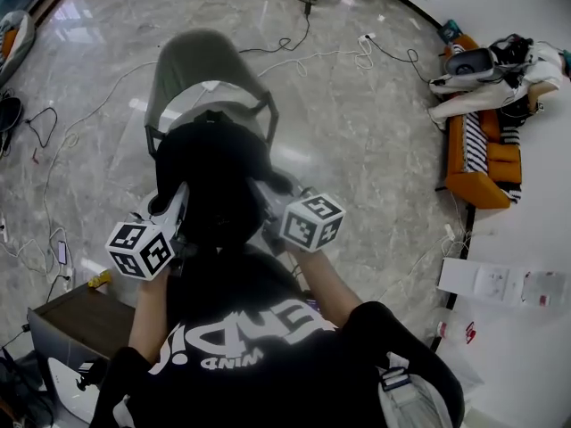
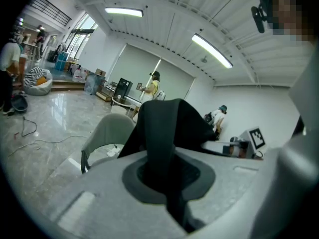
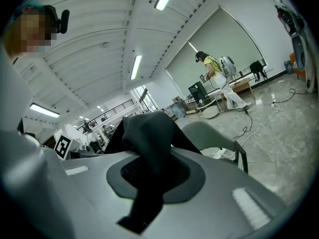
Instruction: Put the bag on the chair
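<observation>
In the head view a black bag [image 1: 214,181] hangs between my two grippers, just in front of and above the seat of a grey chair [image 1: 201,69]. My left gripper [image 1: 178,205] is shut on the bag's left side, and my right gripper [image 1: 269,210] is shut on its right side. In the left gripper view a black strap [image 2: 172,148] runs down through my left gripper [image 2: 168,176], with the chair [image 2: 107,128] beyond it. In the right gripper view black bag fabric [image 3: 149,133] passes through my right gripper [image 3: 152,176], and the chair [image 3: 214,133] stands to the right.
Cables [image 1: 294,56] trail over the marble floor around the chair. An orange sofa [image 1: 477,154] piled with things stands at the right, by a white table [image 1: 517,328]. A dark box [image 1: 76,324] sits at the lower left. People [image 3: 217,76] stand far off.
</observation>
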Demonstrator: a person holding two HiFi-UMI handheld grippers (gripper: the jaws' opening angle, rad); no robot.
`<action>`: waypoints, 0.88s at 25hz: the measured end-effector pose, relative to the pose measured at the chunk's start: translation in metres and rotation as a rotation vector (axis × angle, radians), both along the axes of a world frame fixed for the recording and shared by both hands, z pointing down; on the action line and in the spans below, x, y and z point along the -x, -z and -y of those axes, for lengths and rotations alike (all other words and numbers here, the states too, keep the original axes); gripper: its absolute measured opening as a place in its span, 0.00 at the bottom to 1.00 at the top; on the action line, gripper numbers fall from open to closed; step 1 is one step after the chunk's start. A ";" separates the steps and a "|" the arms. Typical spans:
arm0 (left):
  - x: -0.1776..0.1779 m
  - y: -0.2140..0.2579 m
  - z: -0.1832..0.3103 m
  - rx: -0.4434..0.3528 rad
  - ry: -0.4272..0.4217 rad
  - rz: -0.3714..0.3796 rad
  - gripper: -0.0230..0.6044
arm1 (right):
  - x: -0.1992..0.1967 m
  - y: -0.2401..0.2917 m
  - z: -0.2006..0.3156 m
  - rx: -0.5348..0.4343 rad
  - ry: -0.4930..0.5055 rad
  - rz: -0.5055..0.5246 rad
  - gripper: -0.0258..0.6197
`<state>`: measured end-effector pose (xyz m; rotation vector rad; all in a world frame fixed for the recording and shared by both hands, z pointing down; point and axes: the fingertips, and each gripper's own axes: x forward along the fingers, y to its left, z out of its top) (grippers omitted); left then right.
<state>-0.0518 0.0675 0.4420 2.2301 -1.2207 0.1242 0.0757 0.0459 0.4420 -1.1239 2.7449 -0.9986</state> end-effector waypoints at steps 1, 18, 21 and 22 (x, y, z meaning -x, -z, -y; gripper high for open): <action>0.002 -0.001 0.008 0.005 -0.012 -0.001 0.06 | 0.002 -0.001 0.007 0.003 -0.011 -0.002 0.12; 0.071 0.004 0.152 0.013 -0.229 -0.001 0.06 | 0.069 0.002 0.128 0.015 -0.217 0.009 0.12; 0.079 0.004 0.172 0.011 -0.258 0.009 0.06 | 0.075 -0.002 0.147 0.026 -0.252 0.018 0.12; 0.080 0.004 0.178 0.011 -0.262 0.012 0.06 | 0.076 -0.004 0.153 0.032 -0.259 0.022 0.12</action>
